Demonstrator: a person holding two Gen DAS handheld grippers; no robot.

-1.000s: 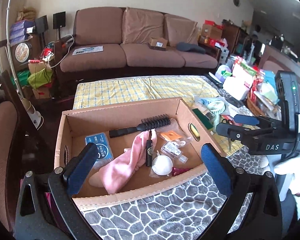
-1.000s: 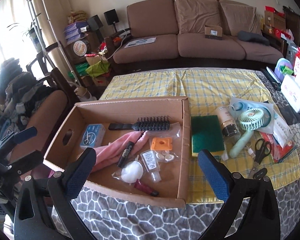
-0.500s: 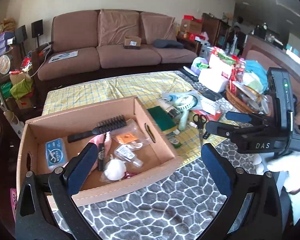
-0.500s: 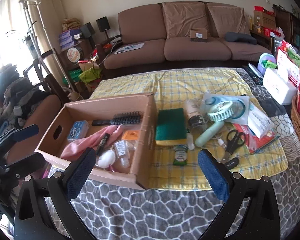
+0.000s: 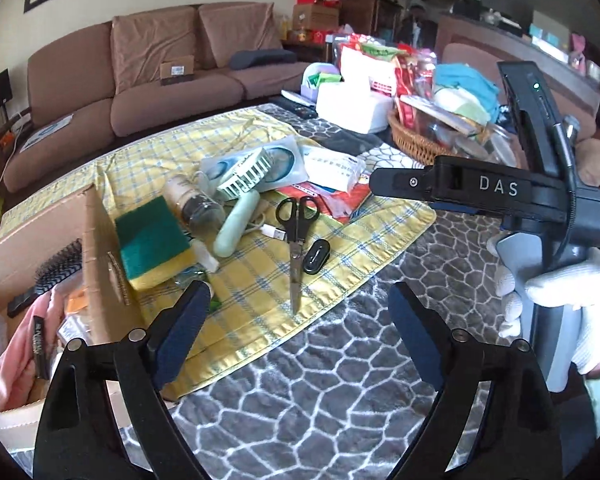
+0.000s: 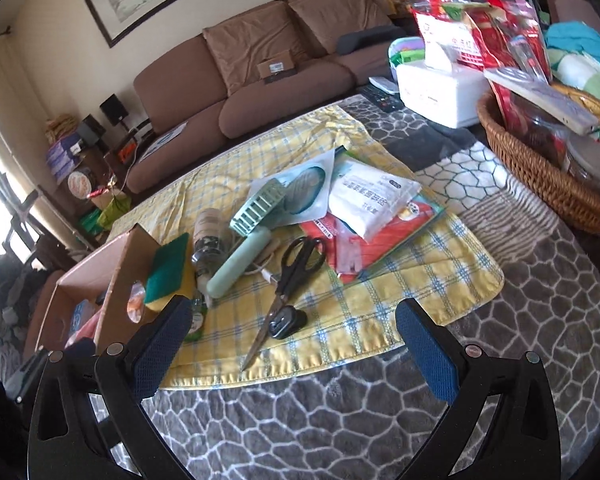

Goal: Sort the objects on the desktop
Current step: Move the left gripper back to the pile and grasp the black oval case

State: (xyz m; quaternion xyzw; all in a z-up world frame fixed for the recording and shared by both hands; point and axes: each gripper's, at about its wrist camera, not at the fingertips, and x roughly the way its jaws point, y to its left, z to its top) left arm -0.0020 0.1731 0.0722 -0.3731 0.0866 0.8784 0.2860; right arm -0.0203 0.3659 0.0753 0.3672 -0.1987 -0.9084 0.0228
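1. Scissors (image 6: 290,280) lie loose on the yellow checked cloth (image 6: 440,280), right of the cardboard box (image 6: 118,280), awaiting sorting.
2. Left gripper (image 5: 296,328) hovers near the scissors, jaws narrowing, empty.
3. Right gripper (image 6: 294,344) spread wide, empty.

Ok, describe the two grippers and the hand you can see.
Both are black frames with silver screws and dark blue ribbed pads: left gripper, right gripper. From the left view, the right gripper shows white "DAS" lettering, a green light, a grey cable and grey handle. The hand wears a white glove.
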